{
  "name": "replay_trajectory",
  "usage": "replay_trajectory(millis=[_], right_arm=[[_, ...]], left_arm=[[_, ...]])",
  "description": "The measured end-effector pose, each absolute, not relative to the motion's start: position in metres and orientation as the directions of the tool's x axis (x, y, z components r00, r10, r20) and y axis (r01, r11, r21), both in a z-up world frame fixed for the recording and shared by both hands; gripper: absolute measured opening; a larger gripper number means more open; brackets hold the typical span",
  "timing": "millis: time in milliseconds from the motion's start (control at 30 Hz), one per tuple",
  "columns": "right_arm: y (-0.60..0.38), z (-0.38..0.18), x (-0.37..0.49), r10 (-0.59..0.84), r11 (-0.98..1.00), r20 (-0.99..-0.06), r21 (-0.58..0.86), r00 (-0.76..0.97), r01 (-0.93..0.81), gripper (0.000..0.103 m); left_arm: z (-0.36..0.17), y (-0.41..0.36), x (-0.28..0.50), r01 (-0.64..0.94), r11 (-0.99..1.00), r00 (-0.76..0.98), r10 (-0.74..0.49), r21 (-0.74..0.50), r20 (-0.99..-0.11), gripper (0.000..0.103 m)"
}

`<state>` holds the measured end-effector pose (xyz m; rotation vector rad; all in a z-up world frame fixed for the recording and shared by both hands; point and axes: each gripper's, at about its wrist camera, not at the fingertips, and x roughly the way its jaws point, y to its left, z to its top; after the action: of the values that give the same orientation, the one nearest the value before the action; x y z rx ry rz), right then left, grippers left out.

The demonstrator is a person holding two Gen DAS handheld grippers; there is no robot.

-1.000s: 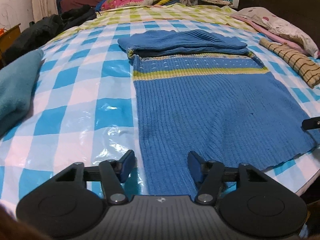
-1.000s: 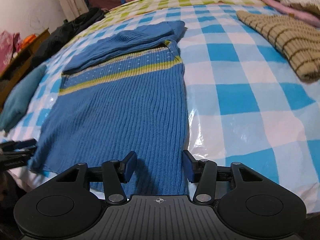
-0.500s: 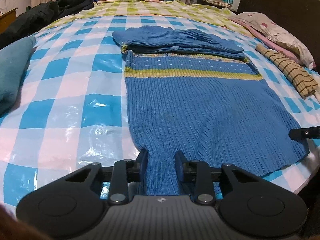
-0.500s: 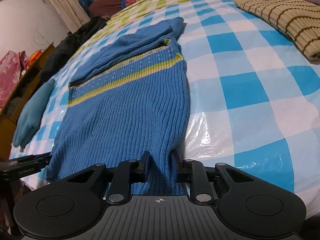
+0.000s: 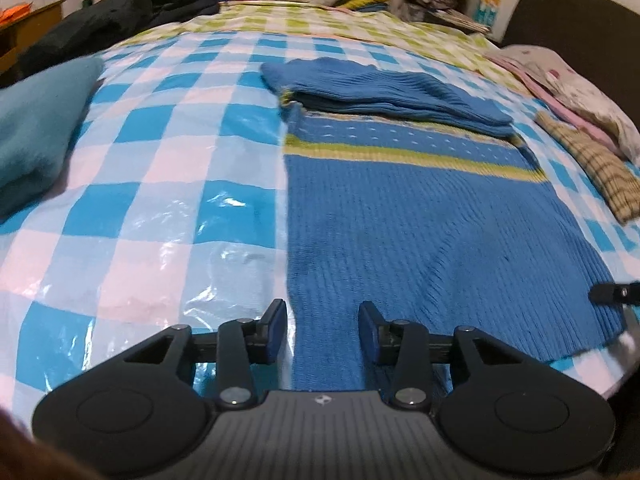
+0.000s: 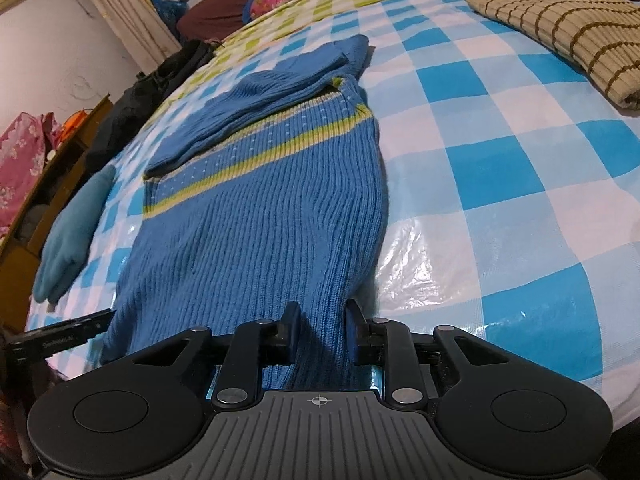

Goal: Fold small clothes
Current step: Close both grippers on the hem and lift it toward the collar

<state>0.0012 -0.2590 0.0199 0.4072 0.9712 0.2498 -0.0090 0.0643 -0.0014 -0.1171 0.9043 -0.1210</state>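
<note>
- Lying lengthwise, the blue knit sweater runs from its hem at 6 o'clock, right at both tools, to its folded-over sleeves and collar at 12 o'clock.
- The left gripper sits at the hem's left corner with its fingers spread wide; cloth lies between them, ungripped.
- The right gripper has its fingers drawn in close on the hem's right corner, apparently pinching the knit, though contact at the pads is hard to confirm.
- Judging by this, the fold goes hem-to-collar, toward 12 o'clock, and the left side must clamp first.
- Underneath is a glossy blue-and-white checked plastic sheet over a bed.
- A teal garment lies at 9 o'clock; a tan striped knit at 2 o'clock.
</note>
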Motion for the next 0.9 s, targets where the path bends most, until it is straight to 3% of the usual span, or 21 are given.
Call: replay_trajectory(millis=[167,233,433,633,767,900], right_arm=[[-0.257,0.021,0.001,0.386,0.898,-0.751,0.439,0.535,-0.031,0.024],[-0.257,0.020,0.001,0.404,0.888,-0.745,0.459,0.530,-0.031,0.014],[-0.258,0.031,0.005,0.547,0.759,-0.599,0.650,0.585,-0.044,0.011],[-0.262,0.067,0.045,0.598,0.631,-0.393,0.768,0.698,-0.109,0.011],[-0.267,0.081,0.096,0.559,0.579,-0.295,0.807,0.775,-0.111,0.011],[-0.270,0.074,0.155,0.484,0.581,-0.299,0.812,0.822,-0.047,0.011]], left_arm=[[-0.002,0.056,-0.007,0.086,0.989,0.600,-0.146,-0.118,-0.787,0.040],[-0.001,0.058,-0.007,0.107,0.979,0.592,-0.203,-0.174,-0.780,0.014],[0.011,0.069,0.008,0.100,0.924,0.560,-0.358,-0.368,-0.747,0.014],[0.046,0.082,0.053,0.105,0.834,0.642,-0.473,-0.541,-0.604,0.014],[0.065,0.090,0.100,0.113,0.809,0.721,-0.466,-0.577,-0.512,0.014],[0.066,0.100,0.152,0.075,0.818,0.778,-0.405,-0.570,-0.479,0.014]])
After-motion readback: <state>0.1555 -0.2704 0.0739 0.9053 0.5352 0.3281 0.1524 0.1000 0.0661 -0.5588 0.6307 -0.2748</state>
